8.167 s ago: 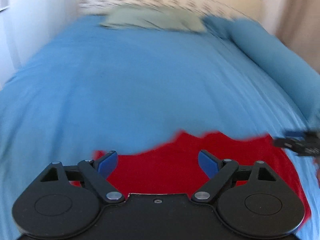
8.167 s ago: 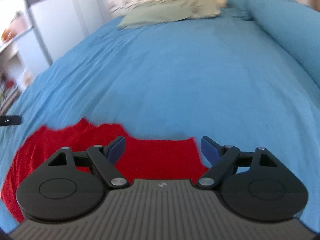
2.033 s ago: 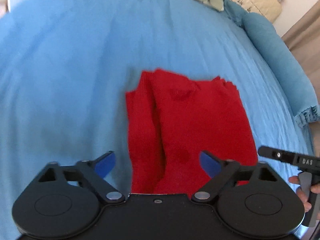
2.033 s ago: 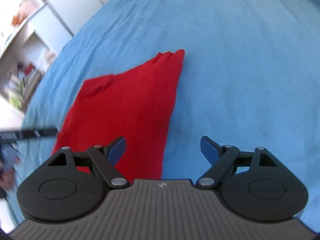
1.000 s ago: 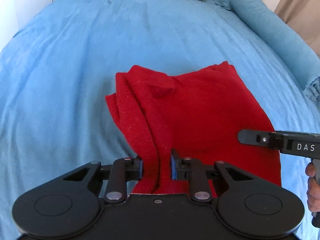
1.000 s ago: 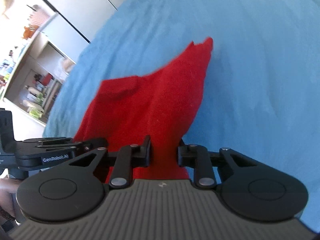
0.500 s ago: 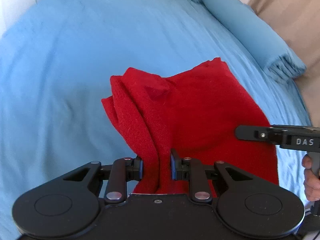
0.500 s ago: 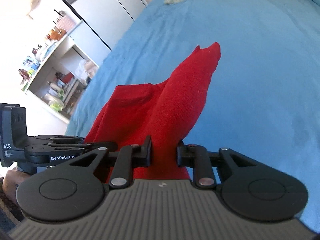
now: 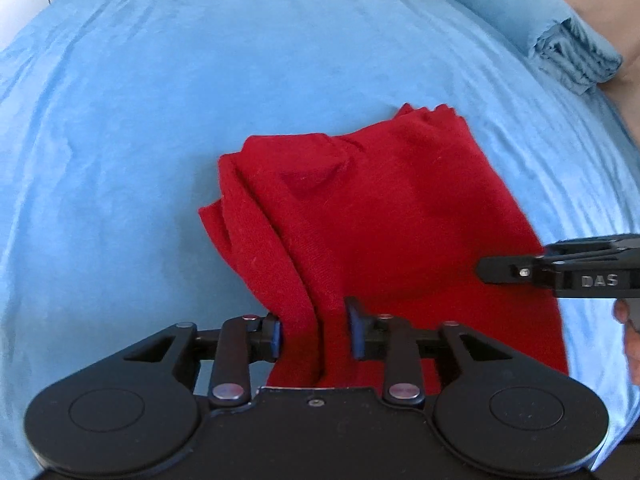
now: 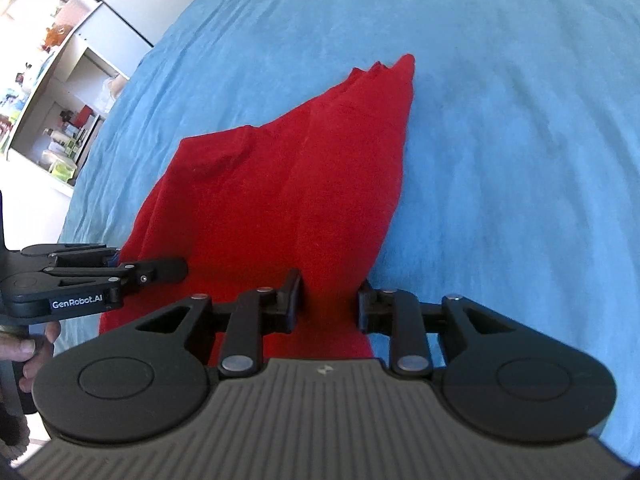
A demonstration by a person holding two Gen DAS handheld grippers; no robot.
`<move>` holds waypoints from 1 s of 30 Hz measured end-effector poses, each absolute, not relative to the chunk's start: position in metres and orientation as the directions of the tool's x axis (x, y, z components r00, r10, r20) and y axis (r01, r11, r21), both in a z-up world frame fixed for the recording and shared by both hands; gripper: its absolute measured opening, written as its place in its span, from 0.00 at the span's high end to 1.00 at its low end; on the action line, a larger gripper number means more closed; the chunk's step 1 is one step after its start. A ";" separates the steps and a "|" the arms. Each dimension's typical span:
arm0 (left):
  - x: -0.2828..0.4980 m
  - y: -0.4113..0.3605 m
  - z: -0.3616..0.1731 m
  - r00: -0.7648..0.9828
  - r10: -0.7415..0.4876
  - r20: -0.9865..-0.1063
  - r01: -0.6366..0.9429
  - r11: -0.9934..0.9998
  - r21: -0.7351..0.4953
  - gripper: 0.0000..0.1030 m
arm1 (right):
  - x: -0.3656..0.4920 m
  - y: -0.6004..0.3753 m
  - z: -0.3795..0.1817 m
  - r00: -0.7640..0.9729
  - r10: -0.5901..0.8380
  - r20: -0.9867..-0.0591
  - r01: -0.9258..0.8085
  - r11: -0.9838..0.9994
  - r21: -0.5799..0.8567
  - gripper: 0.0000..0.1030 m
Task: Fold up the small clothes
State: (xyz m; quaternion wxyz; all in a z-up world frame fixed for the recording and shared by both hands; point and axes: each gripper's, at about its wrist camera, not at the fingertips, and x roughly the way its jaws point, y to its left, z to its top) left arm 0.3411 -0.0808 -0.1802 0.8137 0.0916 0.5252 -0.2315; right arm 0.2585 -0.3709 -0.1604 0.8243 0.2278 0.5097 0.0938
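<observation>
A red knitted garment (image 9: 384, 216) lies partly folded on the blue bedspread (image 9: 168, 92). My left gripper (image 9: 316, 334) is shut on its near left edge, with bunched folds rising between the blue pads. My right gripper (image 10: 328, 300) is shut on the near right edge of the same garment (image 10: 292, 184). Each gripper shows in the other's view: the right gripper (image 9: 560, 270) at the garment's right side, the left gripper (image 10: 100, 276) at its left side. The garment's far corner (image 10: 400, 66) rests on the bed.
A rolled blue blanket (image 9: 552, 28) lies along the bed's far right edge. White shelves with small items (image 10: 52, 92) and a grey cabinet stand left of the bed. Blue bedspread stretches beyond the garment.
Both grippers went from open to shut on the garment's near edge about a second ago. Since then they have lifted that edge slightly and both views have shifted a little.
</observation>
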 end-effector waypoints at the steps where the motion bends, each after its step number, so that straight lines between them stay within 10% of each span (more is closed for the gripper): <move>1: 0.341 -0.082 -0.179 0.351 -0.269 -0.897 0.473 0.878 -0.078 0.48 | 0.257 -0.371 -0.160 0.465 0.381 -0.799 0.066 0.885 0.461 0.54; 4: 0.334 -0.081 -0.167 0.419 -0.187 -0.889 0.442 0.897 0.019 0.17 | 0.252 -0.372 -0.150 0.467 0.349 -0.812 0.051 0.907 0.419 0.24; 7: 0.327 -0.074 -0.148 0.487 -0.152 -0.860 0.418 0.905 0.076 0.07 | 0.251 -0.367 -0.125 0.518 0.321 -0.793 0.028 0.920 0.391 0.01; 30: 0.305 -0.043 -0.195 0.624 -0.161 -0.764 0.300 0.953 0.043 0.02 | 0.219 -0.336 -0.160 0.598 0.083 -0.797 0.105 0.978 0.181 0.00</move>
